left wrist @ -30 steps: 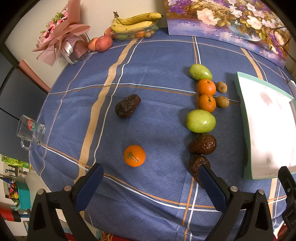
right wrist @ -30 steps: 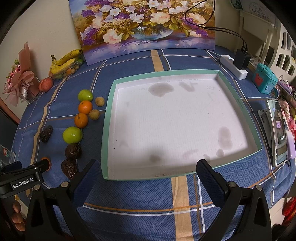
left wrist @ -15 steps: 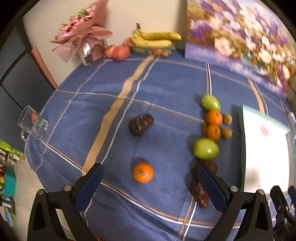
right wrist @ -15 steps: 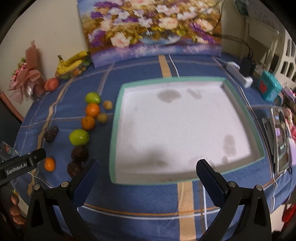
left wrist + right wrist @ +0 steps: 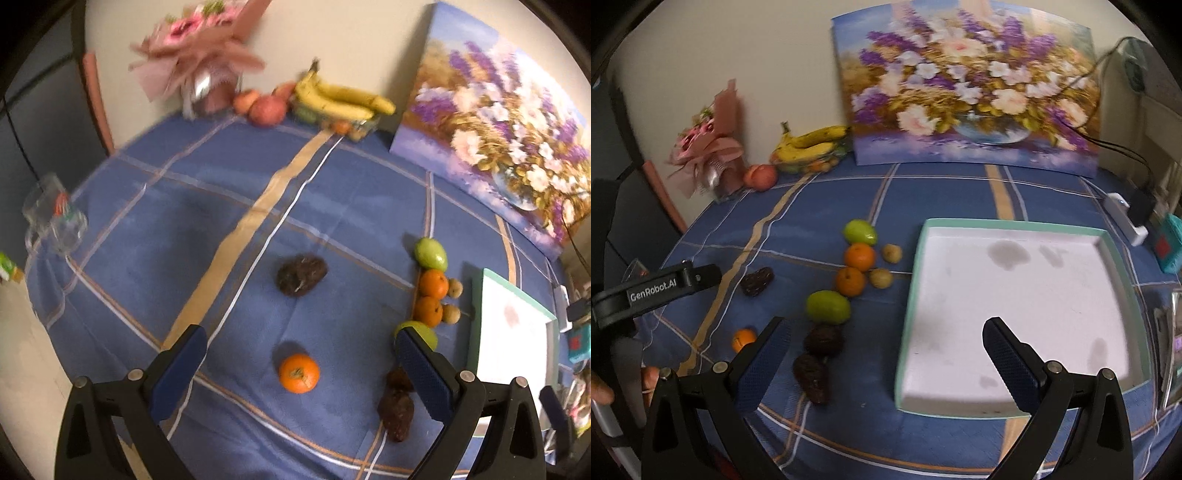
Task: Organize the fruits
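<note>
With jaws wide and empty, the left gripper [image 5: 299, 363] now frames the lone orange [image 5: 299, 372] on bare cloth left of the fruit row [image 5: 849, 282], while the right gripper [image 5: 886, 354], equally wide, has swung leftward off the tray [image 5: 909, 295] edge.

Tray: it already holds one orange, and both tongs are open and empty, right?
Not quite. The tray holds no fruit, only stains; the right wrist view shows it. The lone orange lies on the tablecloth, left of the fruit row. The left tongs and right tongs are indeed open and empty.
</note>
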A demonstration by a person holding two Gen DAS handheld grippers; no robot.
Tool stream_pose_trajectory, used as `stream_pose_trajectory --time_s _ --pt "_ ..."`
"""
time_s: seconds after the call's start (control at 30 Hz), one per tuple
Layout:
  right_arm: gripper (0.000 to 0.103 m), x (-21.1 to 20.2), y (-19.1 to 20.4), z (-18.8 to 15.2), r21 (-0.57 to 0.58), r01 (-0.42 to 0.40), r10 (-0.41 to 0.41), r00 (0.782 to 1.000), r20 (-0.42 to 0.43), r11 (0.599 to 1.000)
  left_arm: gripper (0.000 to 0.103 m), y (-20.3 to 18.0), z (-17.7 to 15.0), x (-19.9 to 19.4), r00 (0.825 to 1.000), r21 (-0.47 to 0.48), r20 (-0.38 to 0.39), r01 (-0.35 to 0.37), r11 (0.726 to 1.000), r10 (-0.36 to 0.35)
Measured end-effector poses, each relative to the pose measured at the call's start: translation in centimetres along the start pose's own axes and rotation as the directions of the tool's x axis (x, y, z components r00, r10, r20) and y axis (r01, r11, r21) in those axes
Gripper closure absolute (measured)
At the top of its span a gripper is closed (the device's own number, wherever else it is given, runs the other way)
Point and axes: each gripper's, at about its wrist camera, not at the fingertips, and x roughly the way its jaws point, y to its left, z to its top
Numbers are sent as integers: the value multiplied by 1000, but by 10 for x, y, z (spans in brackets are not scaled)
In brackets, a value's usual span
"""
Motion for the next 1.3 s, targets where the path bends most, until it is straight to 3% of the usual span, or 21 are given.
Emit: stream_pose_trajectory --time_s 0.17,0.3,0.5,0.83,0.97,1.03,1.17,1.3 --pt "3 10 11 4 1 -42 42 999 -26 999 0 11 0 11 999 -35 -45 -13 999 12" --pt "21 19 18 3 -3 -62 62 996 -62 998 1 15 -3 27 993 -68 -121 -12 998 4" --pt "31 36 32 -5 -42 -75 69 989 -134 996 8 16 -8 50 976 -95 -216 -2 996 -19" --pt "40 71 48 -20 -102 -84 53 961 -270 991 16 13 -15 82 946 -109 -324 -14 994 -23" --pt "41 81 52 -24 -111 -90 53 951 -304 990 17 15 -16 93 938 -116 -347 -32 993 -11" --pt "42 83 53 -27 -114 -90 49 947 -317 989 26 13 -17 98 932 -109 -361 -39 993 -3" --pt "42 89 56 -28 -109 -110 68 941 -332 988 28 11 -18 102 929 -98 -370 -55 994 15" --pt "51 92 60 -29 -118 -130 83 936 -341 984 37 11 -16 102 930 -84 -366 -76 994 40"
